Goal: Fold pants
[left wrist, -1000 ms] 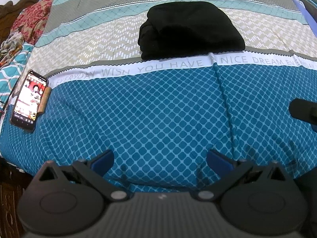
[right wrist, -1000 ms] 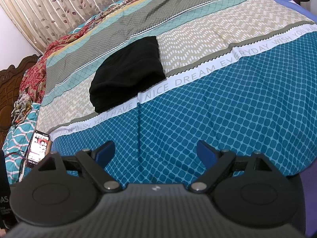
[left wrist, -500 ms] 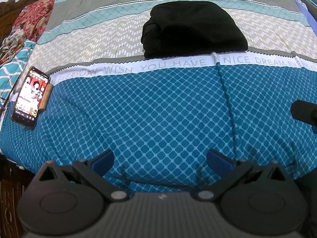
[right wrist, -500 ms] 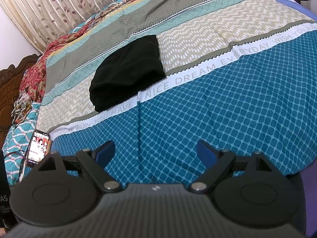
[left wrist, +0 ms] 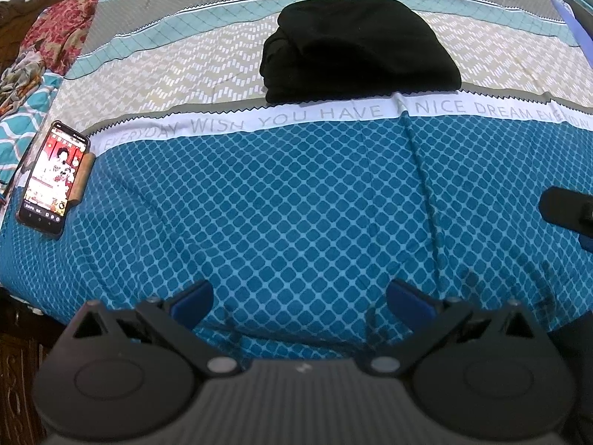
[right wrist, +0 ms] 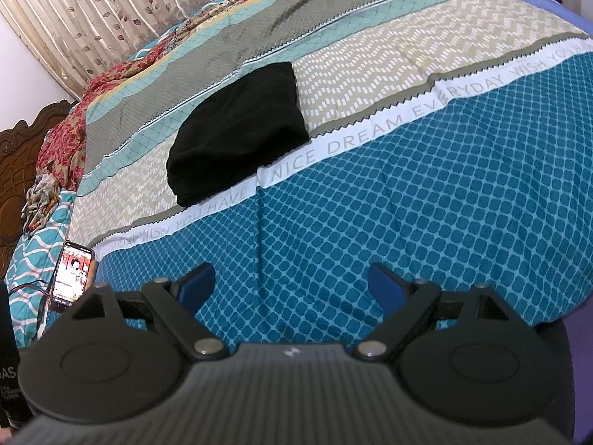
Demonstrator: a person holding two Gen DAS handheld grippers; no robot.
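Observation:
The black pants (left wrist: 355,48) lie folded into a compact bundle on the beige band of the bed cover, just beyond the white lettered stripe; they also show in the right wrist view (right wrist: 237,129). My left gripper (left wrist: 300,298) is open and empty, held over the blue patterned part near the bed's front edge, well short of the pants. My right gripper (right wrist: 292,285) is open and empty too, also over the blue part. A black piece of the right gripper shows at the left wrist view's right edge (left wrist: 567,209).
A lit phone (left wrist: 53,176) lies at the left of the bed cover (left wrist: 296,204), also in the right wrist view (right wrist: 72,274). Crumpled red and patterned cloths (left wrist: 55,26) lie at the far left. Curtains (right wrist: 111,11) hang behind the bed.
Both grippers stay open and empty. The left wrist view has shifted slightly, the pants and phone sitting a little further right. The right wrist view barely changes.

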